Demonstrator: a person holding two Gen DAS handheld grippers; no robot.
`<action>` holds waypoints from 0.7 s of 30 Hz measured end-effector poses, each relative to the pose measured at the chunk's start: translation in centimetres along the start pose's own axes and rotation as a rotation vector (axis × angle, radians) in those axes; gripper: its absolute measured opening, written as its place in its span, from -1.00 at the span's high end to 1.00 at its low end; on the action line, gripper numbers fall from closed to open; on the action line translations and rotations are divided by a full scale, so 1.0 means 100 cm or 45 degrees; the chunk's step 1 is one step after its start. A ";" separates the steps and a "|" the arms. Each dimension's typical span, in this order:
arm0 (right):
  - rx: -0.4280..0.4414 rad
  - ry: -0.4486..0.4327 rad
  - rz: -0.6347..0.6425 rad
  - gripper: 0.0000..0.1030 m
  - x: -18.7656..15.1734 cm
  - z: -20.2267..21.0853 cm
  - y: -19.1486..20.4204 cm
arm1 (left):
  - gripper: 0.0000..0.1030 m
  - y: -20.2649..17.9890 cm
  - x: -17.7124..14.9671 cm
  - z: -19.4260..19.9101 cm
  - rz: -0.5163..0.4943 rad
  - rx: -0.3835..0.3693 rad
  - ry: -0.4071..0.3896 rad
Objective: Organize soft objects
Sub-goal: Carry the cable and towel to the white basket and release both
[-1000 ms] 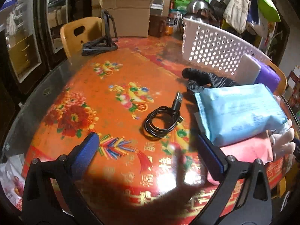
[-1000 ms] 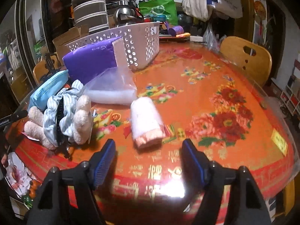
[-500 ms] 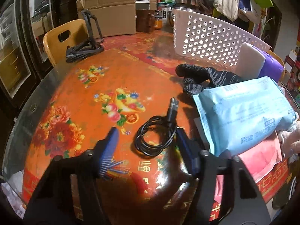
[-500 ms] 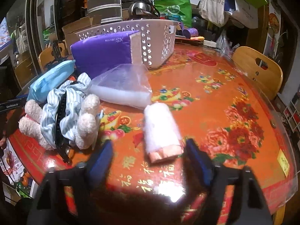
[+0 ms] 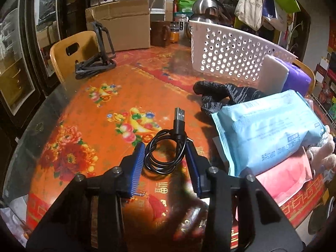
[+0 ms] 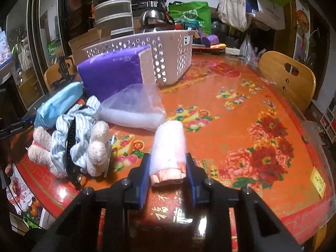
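Nearest in the right wrist view, the right gripper (image 6: 167,166) is pinching one rolled pink towel (image 6: 169,147) between its two blue pads, which are pressing on the roll's near end while it is lying on the orange floral table (image 6: 241,126). Just left of it, one plush toy (image 6: 63,145) wrapped in striped cloth is lying beside one clear plastic bag (image 6: 136,109). Behind these, one light blue pack (image 6: 57,103) and one purple pack (image 6: 111,73) are leaning against one white perforated basket (image 6: 168,48). One wooden chair (image 6: 287,75) is standing at the far right edge.

In the left wrist view, the left gripper (image 5: 166,149) is straddling one coiled black USB cable (image 5: 166,149), its two blue pads sitting just at either side of the coil; I cannot tell whether they are already gripping it. To the right, the light blue pack (image 5: 268,130) is resting on one pink pack (image 5: 287,176). Farther back, one dark knit glove (image 5: 222,95) is lying beside the basket (image 5: 231,54). One black stand (image 5: 96,63) and one cardboard box (image 5: 119,25) are sitting at the far side.
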State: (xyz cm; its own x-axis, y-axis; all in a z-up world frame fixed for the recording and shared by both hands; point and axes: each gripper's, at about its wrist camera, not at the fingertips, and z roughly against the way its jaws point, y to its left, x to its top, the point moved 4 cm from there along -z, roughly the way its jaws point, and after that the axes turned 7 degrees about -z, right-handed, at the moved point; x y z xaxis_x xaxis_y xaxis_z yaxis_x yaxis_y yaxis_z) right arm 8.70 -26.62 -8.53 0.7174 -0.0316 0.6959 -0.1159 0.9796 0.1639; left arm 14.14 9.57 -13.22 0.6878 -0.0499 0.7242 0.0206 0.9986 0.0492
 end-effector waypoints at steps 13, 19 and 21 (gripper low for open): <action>0.032 -0.126 -0.008 0.42 0.047 0.023 -0.007 | 0.28 0.002 0.031 0.020 0.035 0.021 -0.073; 0.062 -0.204 0.045 0.42 0.099 0.032 0.001 | 0.28 0.002 0.074 0.023 0.031 0.014 -0.123; 0.090 -0.225 0.058 0.42 0.119 0.033 0.006 | 0.28 -0.001 0.092 0.029 0.022 0.011 -0.161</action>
State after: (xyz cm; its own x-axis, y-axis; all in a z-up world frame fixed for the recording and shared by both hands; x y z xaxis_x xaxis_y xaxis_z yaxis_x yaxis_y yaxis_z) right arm 14.87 -27.02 2.13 0.5793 -0.0278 0.8146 -0.1982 0.9646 0.1738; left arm 18.37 8.99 -4.53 0.5907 -0.0350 0.8061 0.0026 0.9991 0.0416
